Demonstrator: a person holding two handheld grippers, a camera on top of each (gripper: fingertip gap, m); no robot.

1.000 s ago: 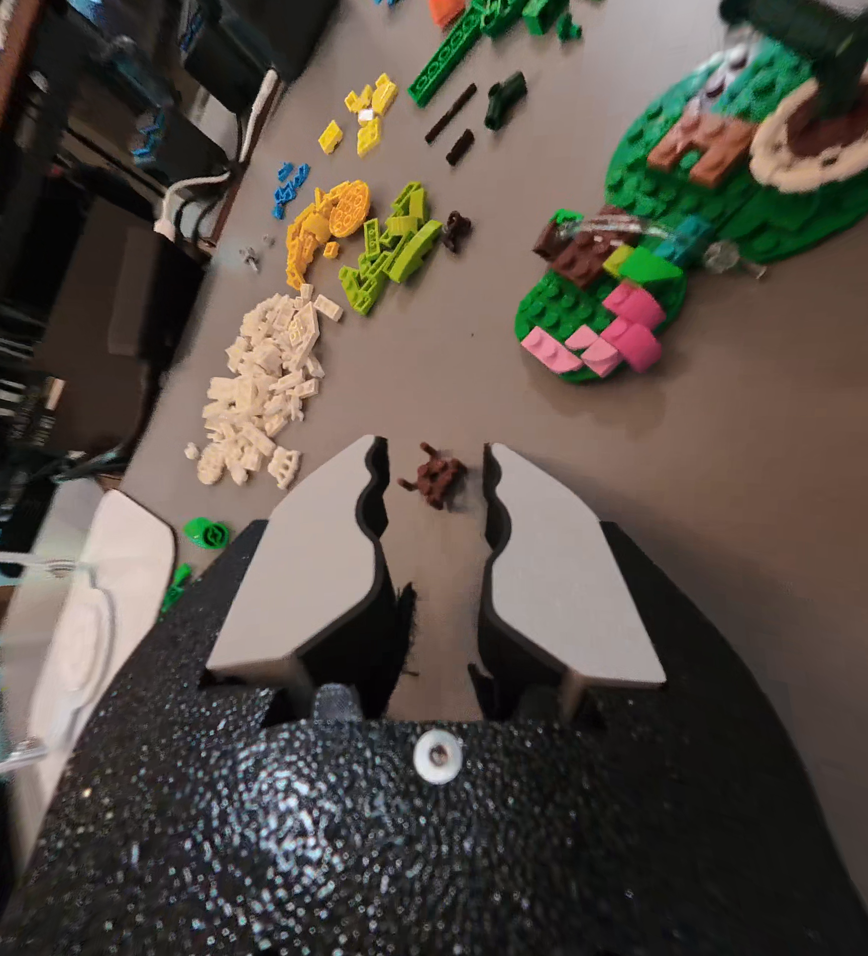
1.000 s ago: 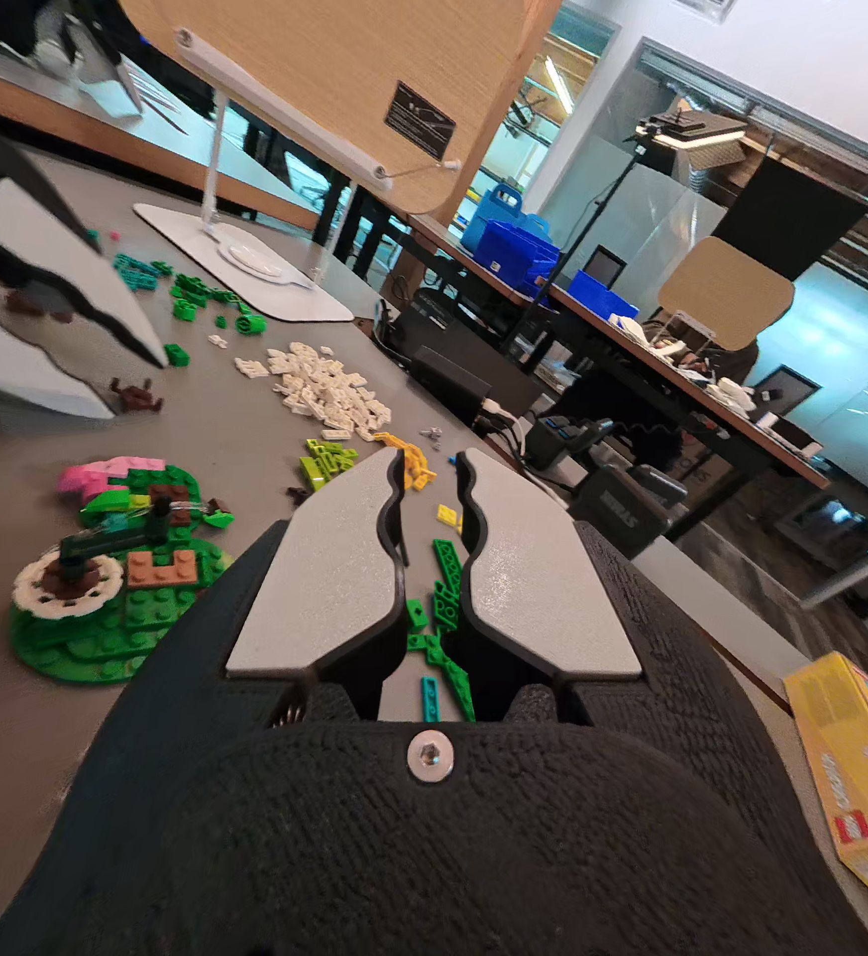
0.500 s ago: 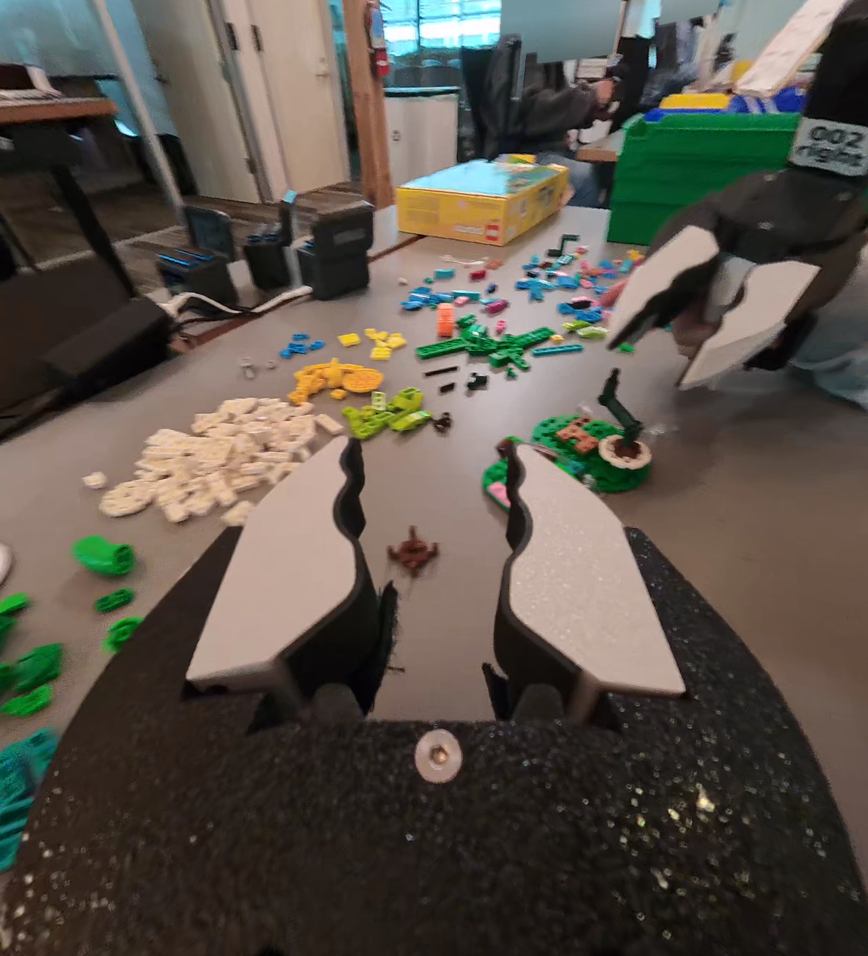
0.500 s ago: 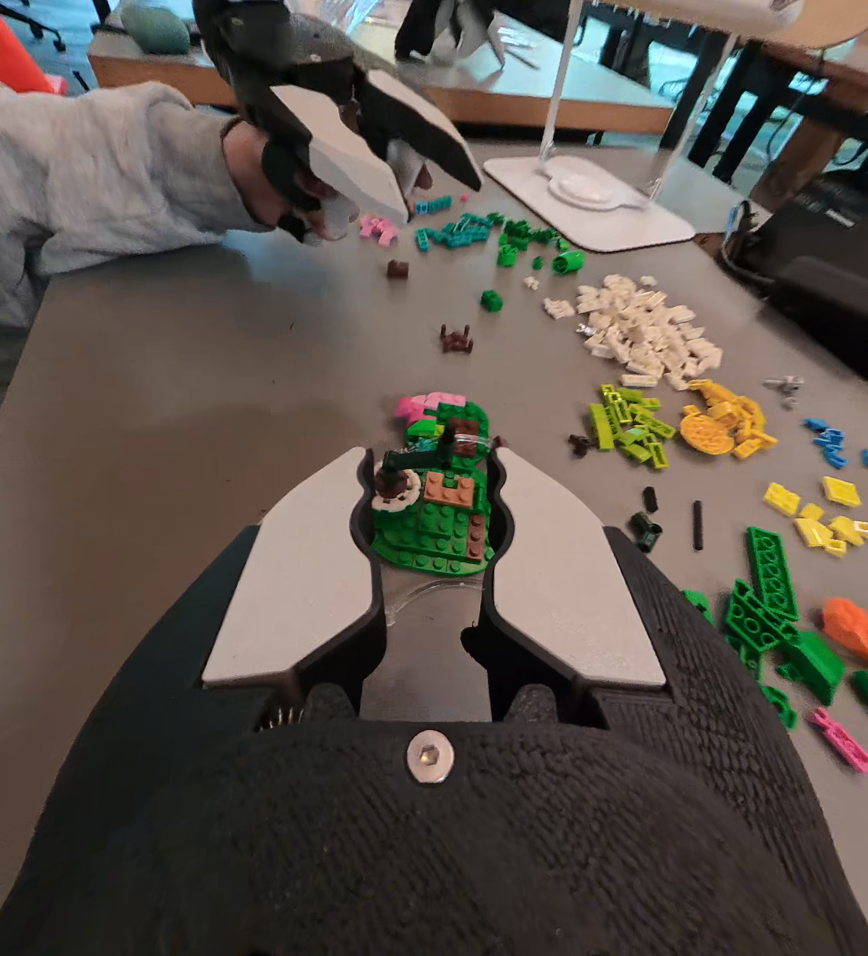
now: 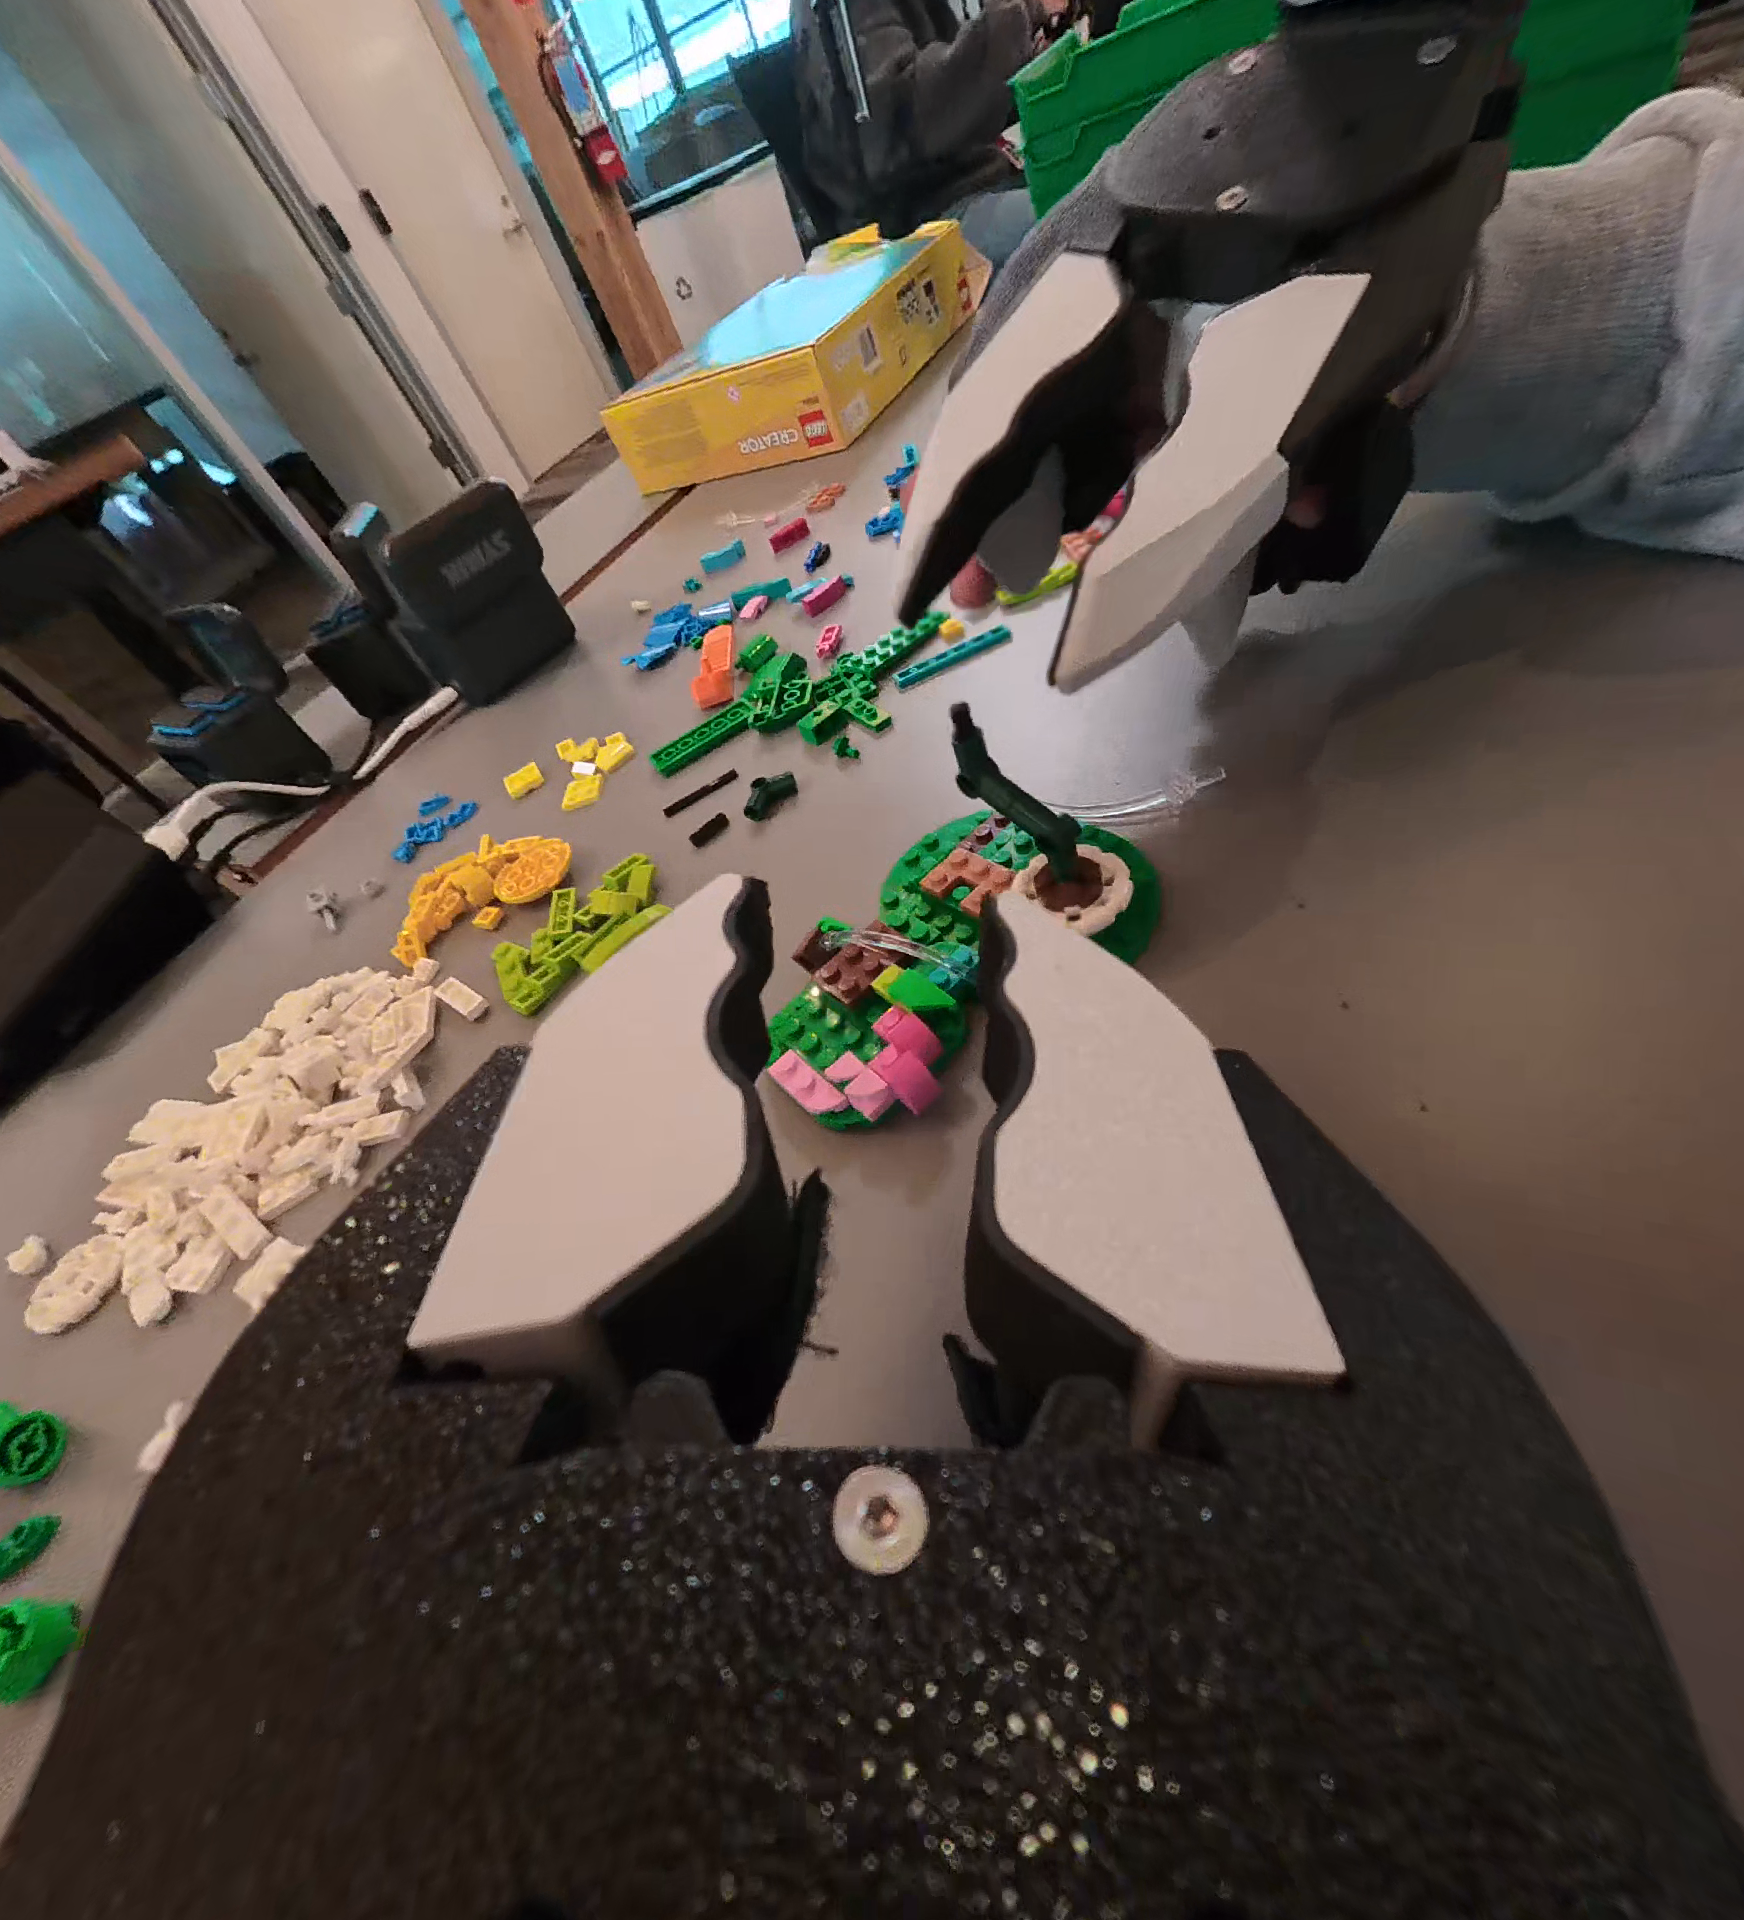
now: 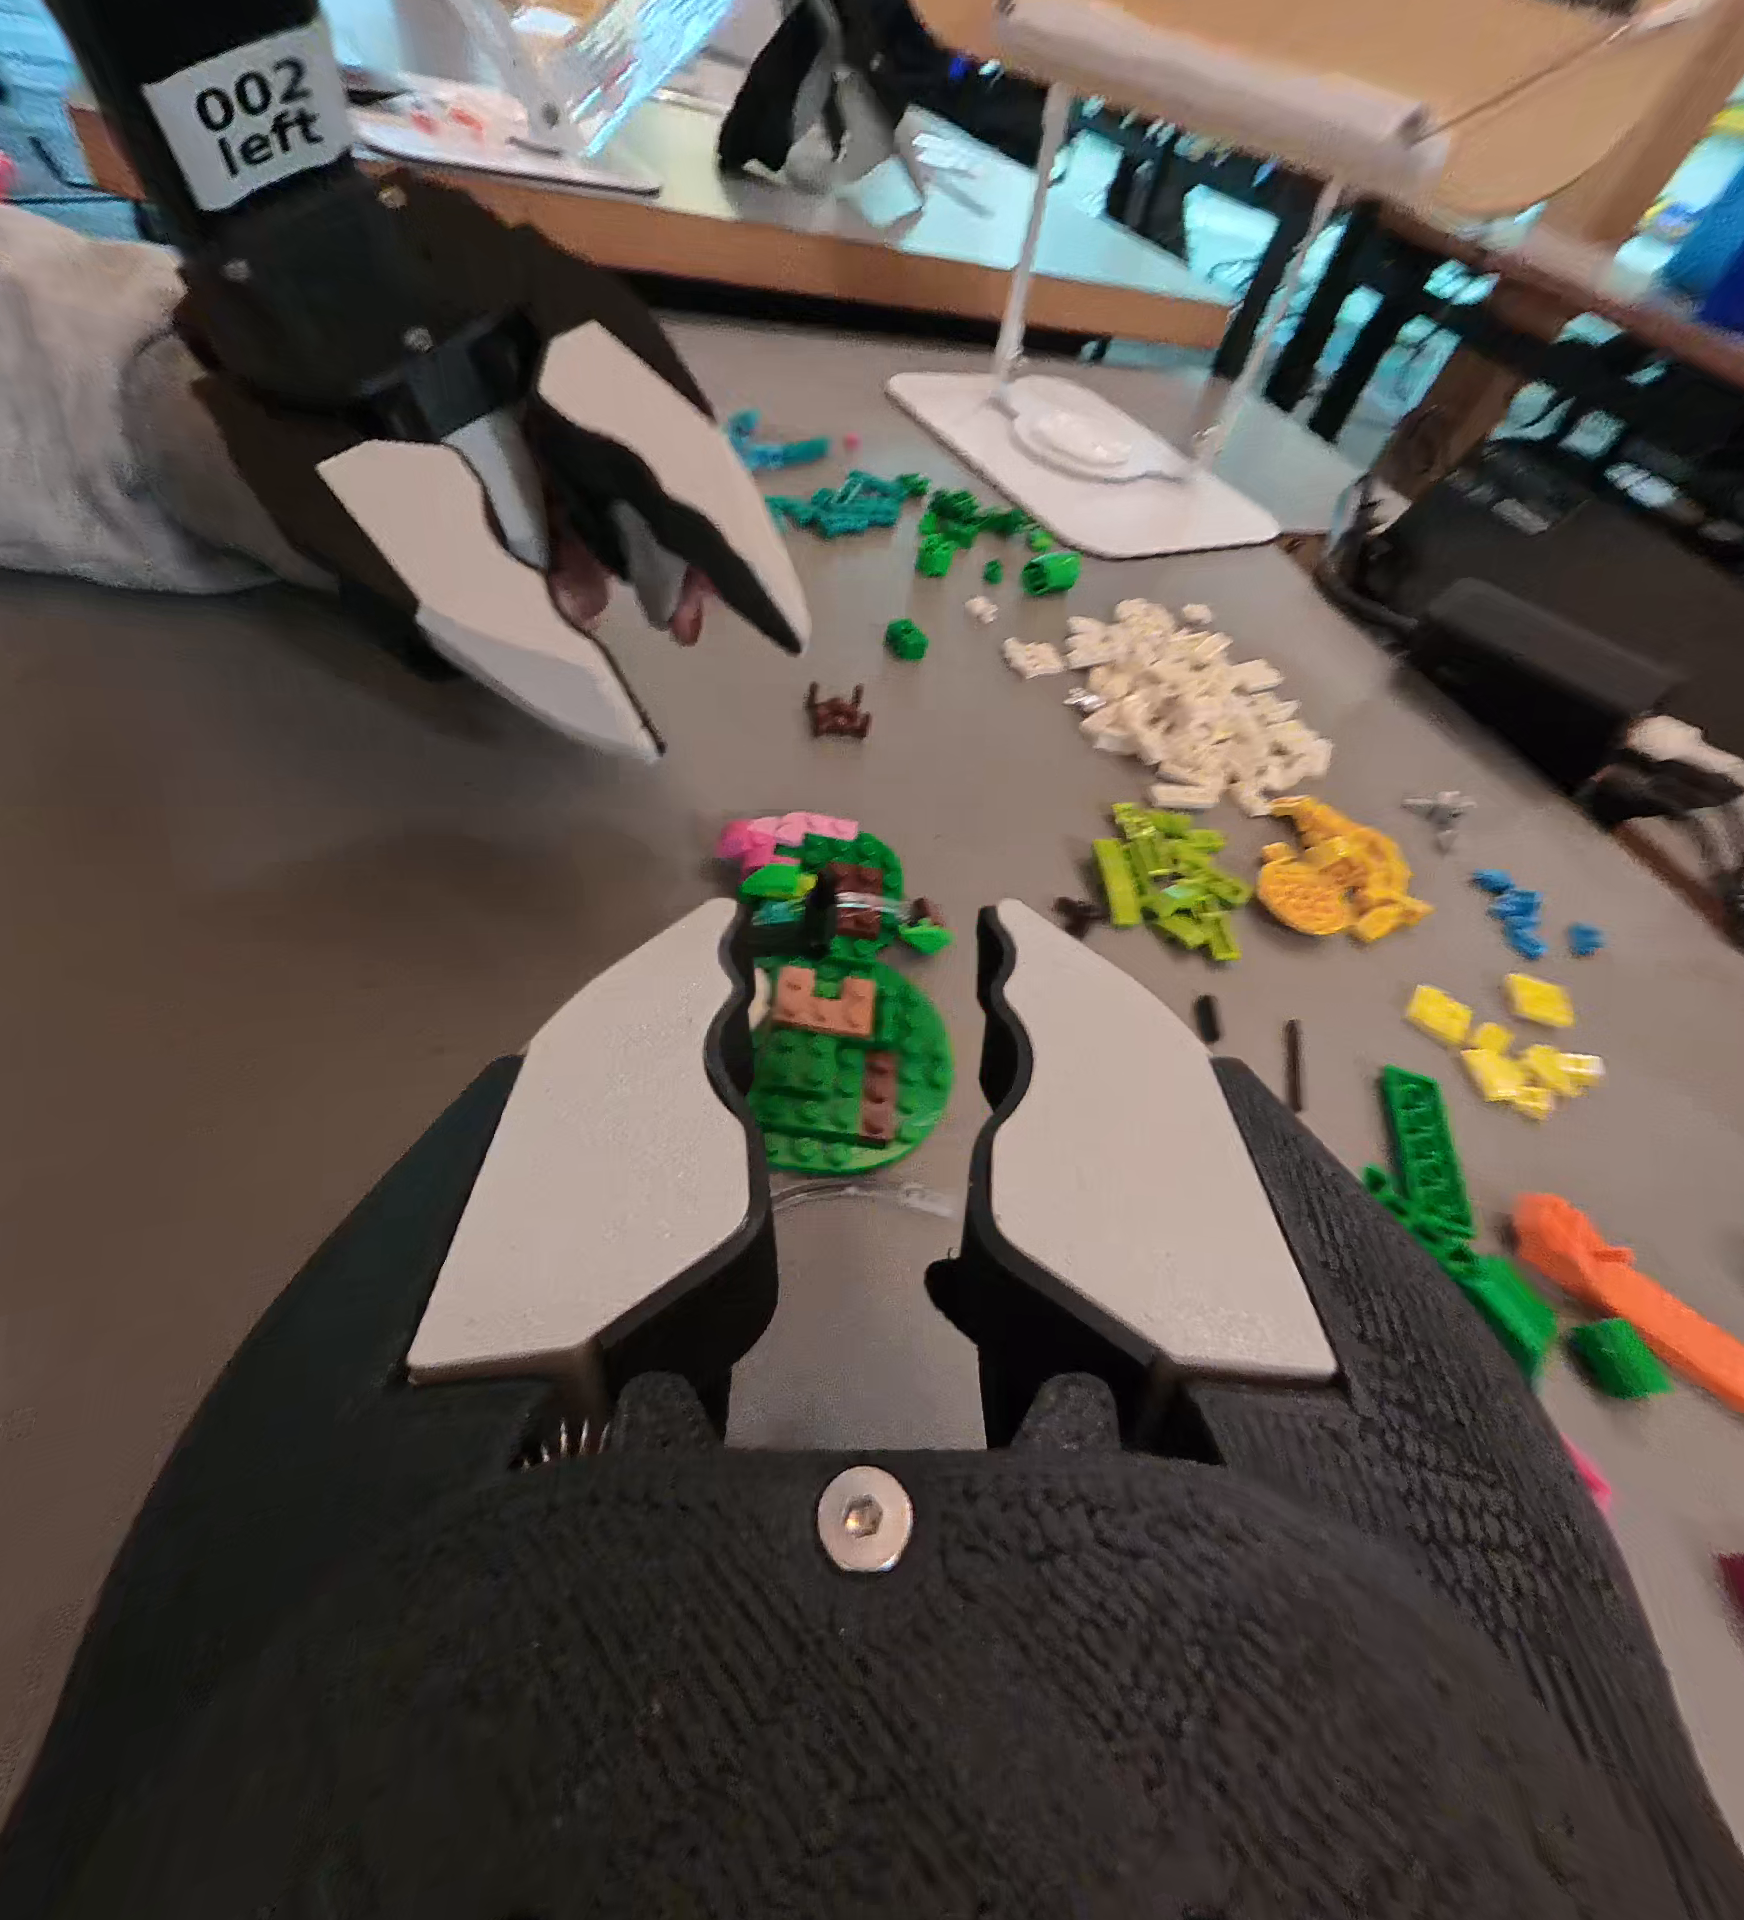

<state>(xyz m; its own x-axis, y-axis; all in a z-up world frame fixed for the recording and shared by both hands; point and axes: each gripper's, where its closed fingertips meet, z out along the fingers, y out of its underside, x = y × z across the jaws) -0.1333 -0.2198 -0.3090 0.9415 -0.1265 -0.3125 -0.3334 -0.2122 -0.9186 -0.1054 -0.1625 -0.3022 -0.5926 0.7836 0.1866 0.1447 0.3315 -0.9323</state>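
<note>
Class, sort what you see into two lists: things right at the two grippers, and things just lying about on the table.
At the grippers: left gripper, open, nothing held; right gripper, open, nothing held; green brick model, just ahead of both.
Lying about: white brick pile; lime pieces; small brown piece; yellow box.
</note>
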